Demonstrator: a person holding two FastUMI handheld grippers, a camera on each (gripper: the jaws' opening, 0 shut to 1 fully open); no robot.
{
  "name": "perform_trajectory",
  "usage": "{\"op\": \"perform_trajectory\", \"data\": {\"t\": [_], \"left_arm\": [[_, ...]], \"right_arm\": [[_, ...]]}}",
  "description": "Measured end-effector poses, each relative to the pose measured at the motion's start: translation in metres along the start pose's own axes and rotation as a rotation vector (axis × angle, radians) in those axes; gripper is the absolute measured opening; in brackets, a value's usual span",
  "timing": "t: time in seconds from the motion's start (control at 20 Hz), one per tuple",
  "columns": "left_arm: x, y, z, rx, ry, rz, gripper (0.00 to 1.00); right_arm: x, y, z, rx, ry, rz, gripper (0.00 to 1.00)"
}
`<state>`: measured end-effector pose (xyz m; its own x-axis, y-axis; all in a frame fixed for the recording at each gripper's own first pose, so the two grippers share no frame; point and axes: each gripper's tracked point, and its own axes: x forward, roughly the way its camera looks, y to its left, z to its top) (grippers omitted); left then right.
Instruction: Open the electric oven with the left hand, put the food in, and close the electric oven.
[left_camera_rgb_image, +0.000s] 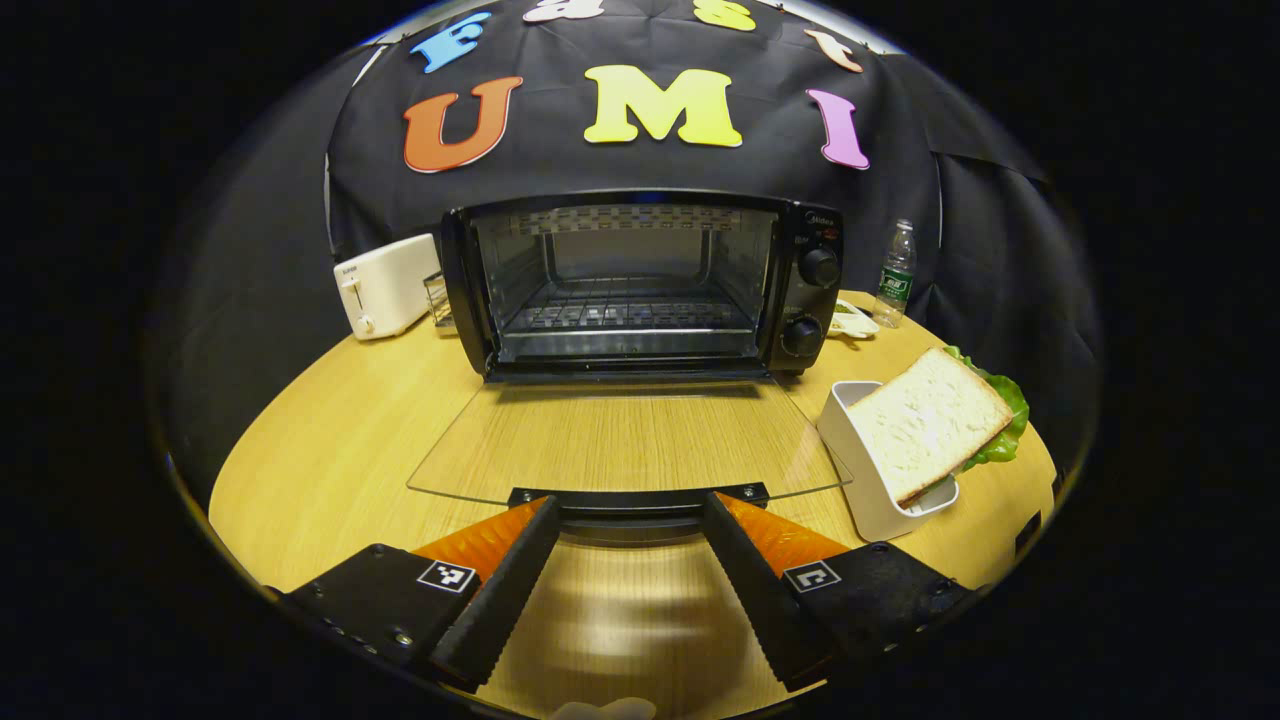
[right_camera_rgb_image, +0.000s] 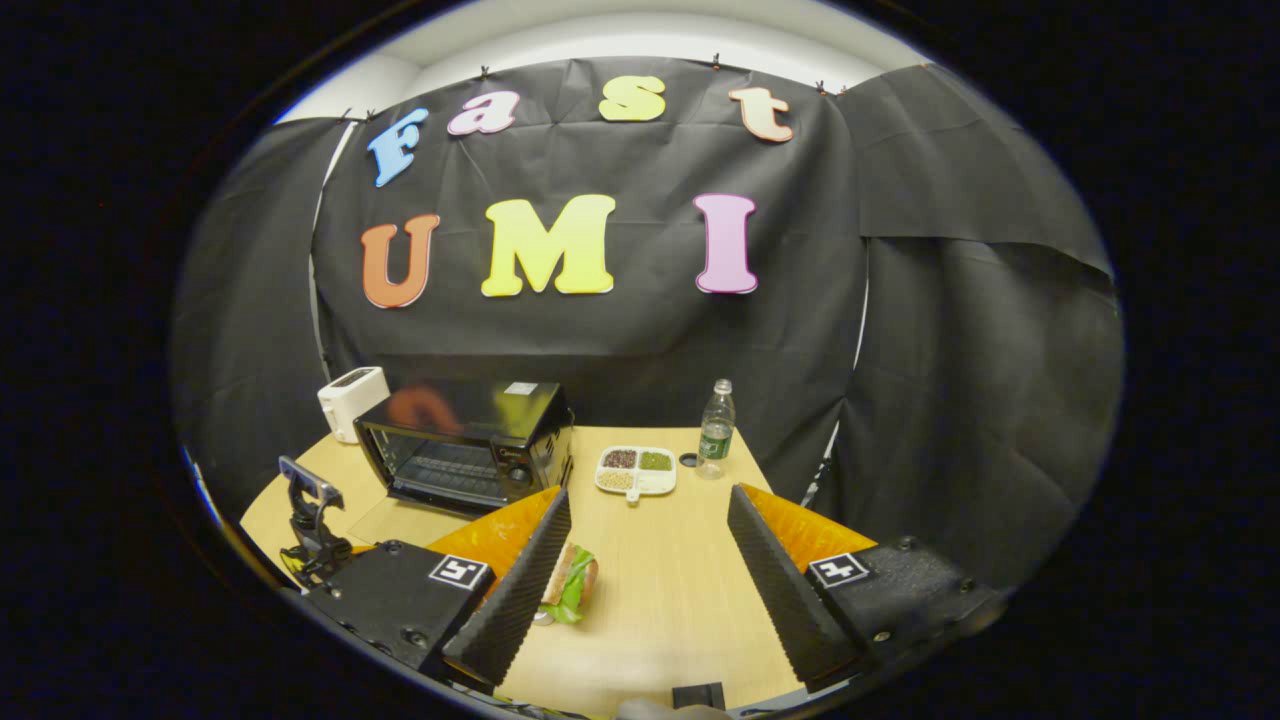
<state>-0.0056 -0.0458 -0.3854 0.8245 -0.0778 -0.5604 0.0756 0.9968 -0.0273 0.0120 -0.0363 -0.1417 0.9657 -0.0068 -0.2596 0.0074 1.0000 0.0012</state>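
Left gripper (left_camera_rgb_image: 628, 545) spread wide and empty at the handle (left_camera_rgb_image: 640, 497) of the lowered oven door (left_camera_rgb_image: 625, 440).

Its two ridged fingers flank the dark handle without pressing it; the glass door lies flat on the wooden surface (left_camera_rgb_image: 330, 430), so the electric oven (left_camera_rgb_image: 640, 285) at twelve o'clock stands open with its wire rack bare. At three o'clock a sandwich (left_camera_rgb_image: 935, 420) of white bread and lettuce leans in a white holder (left_camera_rgb_image: 870, 500). In the right gripper view, the right gripper (right_camera_rgb_image: 648, 560) hangs released and empty above the surface, the sandwich at its seven o'clock. Loading likely comes next: grasp the sandwich lightly by its edges and keep it level over the glass. A logo above the oven's knobs (left_camera_rgb_image: 818, 267) and the bottle (left_camera_rgb_image: 896, 275) label are too small to read.
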Motion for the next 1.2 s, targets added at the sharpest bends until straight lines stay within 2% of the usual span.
{"op": "perform_trajectory", "data": {"t": [0.05, 0.15, 0.2, 0.25, 0.5, 0.55, 0.8, 0.85, 1.0, 1.05, 1.2], "left_arm": [[-0.006, 0.002, 0.008, 0.011, -0.021, 0.000, 0.96], [-0.025, 0.007, 0.026, 0.031, -0.067, 0.003, 0.96], [-0.036, 0.010, 0.038, 0.033, -0.091, 0.008, 0.95], [-0.049, 0.014, 0.054, 0.036, -0.125, 0.010, 0.95], [-0.125, 0.030, 0.144, 0.026, -0.319, 0.044, 0.95], [-0.138, 0.035, 0.162, 0.022, -0.355, 0.054, 0.95], [-0.199, 0.042, 0.230, 0.011, -0.497, 0.077, 0.95], [-0.209, 0.039, 0.242, 0.016, -0.529, 0.071, 0.95], [-0.226, 0.029, 0.261, 0.025, -0.579, 0.039, 0.95], [-0.227, 0.027, 0.261, 0.025, -0.578, 0.033, 0.95], [-0.231, 0.027, 0.260, 0.032, -0.573, 0.030, 0.95]], "right_arm": [[0.002, 0.000, 0.000, 0.002, 0.001, 0.004, 0.96], [0.009, 0.001, -0.005, 0.014, 0.017, 0.018, 0.96], [0.013, 0.001, -0.012, 0.031, 0.034, 0.029, 1.00], [0.017, 0.001, -0.019, 0.058, 0.051, 0.039, 1.00], [0.040, 0.002, -0.087, 0.166, 0.187, 0.065, 1.00], [0.044, 0.003, -0.099, 0.176, 0.212, 0.066, 0.95], [0.057, 0.039, -0.148, 0.217, 0.330, 0.189, 0.94], [0.061, 0.046, -0.156, 0.224, 0.347, 0.205, 1.00], [0.087, 0.067, -0.177, 0.324, 0.429, 0.273, 1.00], [0.097, 0.072, -0.182, 0.361, 0.457, 0.290, 0.94], [0.121, 0.079, -0.187, 0.374, 0.501, 0.305, 0.92]]}}
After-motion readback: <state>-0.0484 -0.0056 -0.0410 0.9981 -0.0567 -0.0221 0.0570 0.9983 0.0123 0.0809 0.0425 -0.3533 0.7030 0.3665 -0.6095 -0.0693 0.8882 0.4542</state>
